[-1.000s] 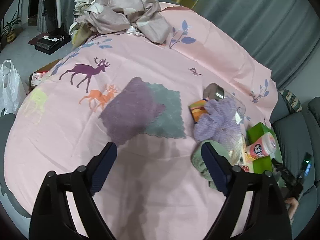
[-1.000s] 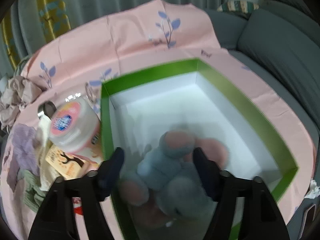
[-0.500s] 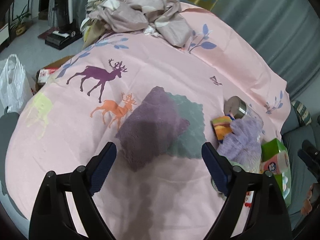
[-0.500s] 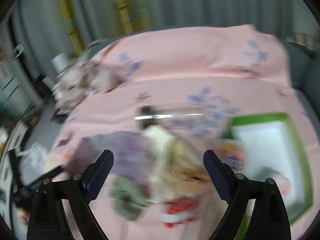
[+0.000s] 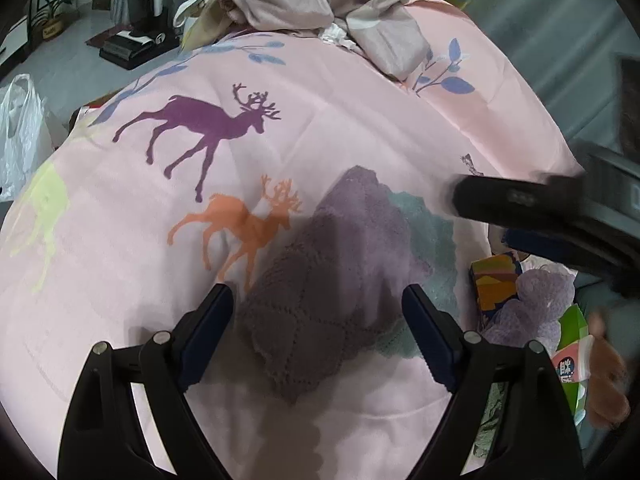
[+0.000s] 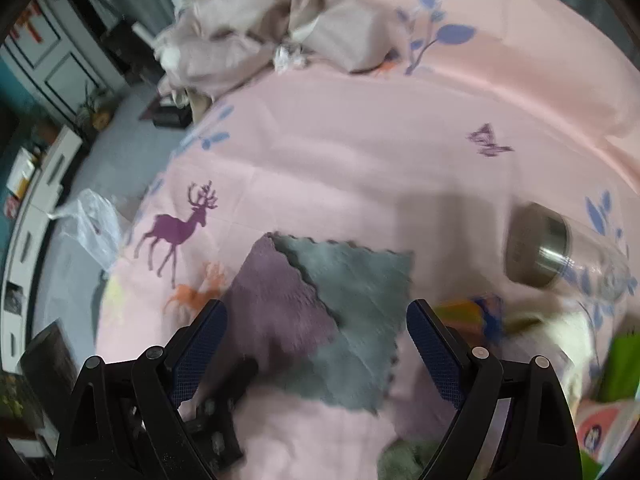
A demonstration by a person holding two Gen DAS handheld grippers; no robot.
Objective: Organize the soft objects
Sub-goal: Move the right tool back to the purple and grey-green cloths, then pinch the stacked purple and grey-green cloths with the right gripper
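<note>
Both grippers spread wide, empty: left gripper (image 5: 318, 316) above purple cloth (image 5: 320, 280), right gripper (image 6: 316, 332) above teal cloth (image 6: 356, 300). Cloths overlap, flat on pink sheet (image 5: 360, 128).

Soft light, perhaps slight motion blur

In the left wrist view the purple cloth (image 5: 320, 280) hides much of the teal cloth (image 5: 430, 232). At three o'clock the right gripper (image 5: 540, 216) is blurred, as is the hand (image 5: 608, 380) at four.
</note>
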